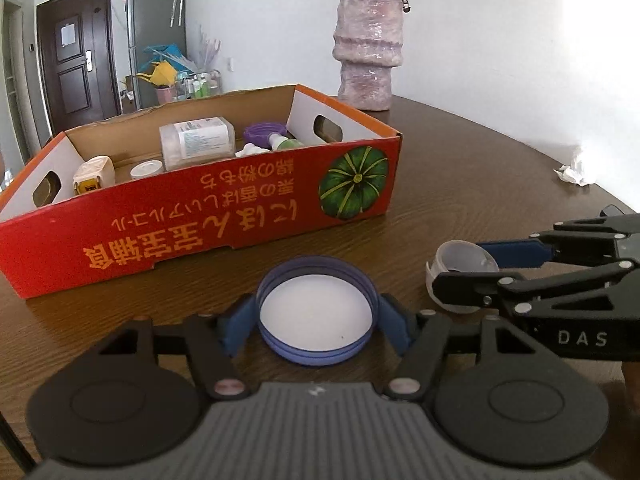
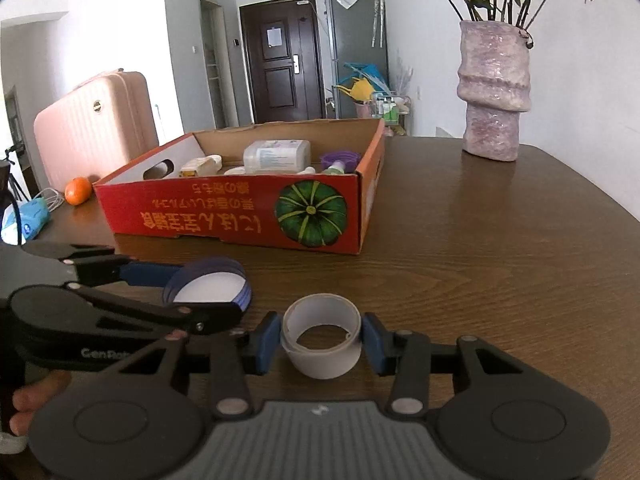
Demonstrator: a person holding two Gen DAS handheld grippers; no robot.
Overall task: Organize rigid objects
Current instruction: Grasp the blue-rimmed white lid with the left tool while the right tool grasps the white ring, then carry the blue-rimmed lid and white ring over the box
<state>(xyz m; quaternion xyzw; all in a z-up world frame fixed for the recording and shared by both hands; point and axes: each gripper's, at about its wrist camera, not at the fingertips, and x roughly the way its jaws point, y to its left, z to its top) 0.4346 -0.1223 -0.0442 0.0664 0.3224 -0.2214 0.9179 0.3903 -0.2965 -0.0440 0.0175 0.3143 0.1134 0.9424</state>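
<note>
A round blue lid point(image 1: 316, 312) with a white inside lies open side up on the brown table, and my left gripper point(image 1: 316, 322) is shut on it, one blue pad against each side. A white open-ended plastic cap point(image 2: 320, 360) sits between the pads of my right gripper point(image 2: 321, 340), which is shut on it. The two grippers stand side by side near the table's front. Each shows in the other's view, the right gripper point(image 1: 466, 274) with the cap point(image 1: 460, 256) and the left gripper point(image 2: 208, 292) with the lid point(image 2: 212, 286). Behind them stands a red cardboard box point(image 1: 200, 216) holding a clear bottle point(image 1: 196, 140), a purple lid point(image 1: 264, 132) and several small items.
A tall pink vase point(image 1: 368, 52) with dried flowers stands at the back right of the table point(image 2: 500, 260). A crumpled white paper point(image 1: 572, 174) lies near the right edge. Left of the box are an orange point(image 2: 78, 191) and a blue packet point(image 2: 32, 216). A pink suitcase point(image 2: 92, 124) stands beyond the table.
</note>
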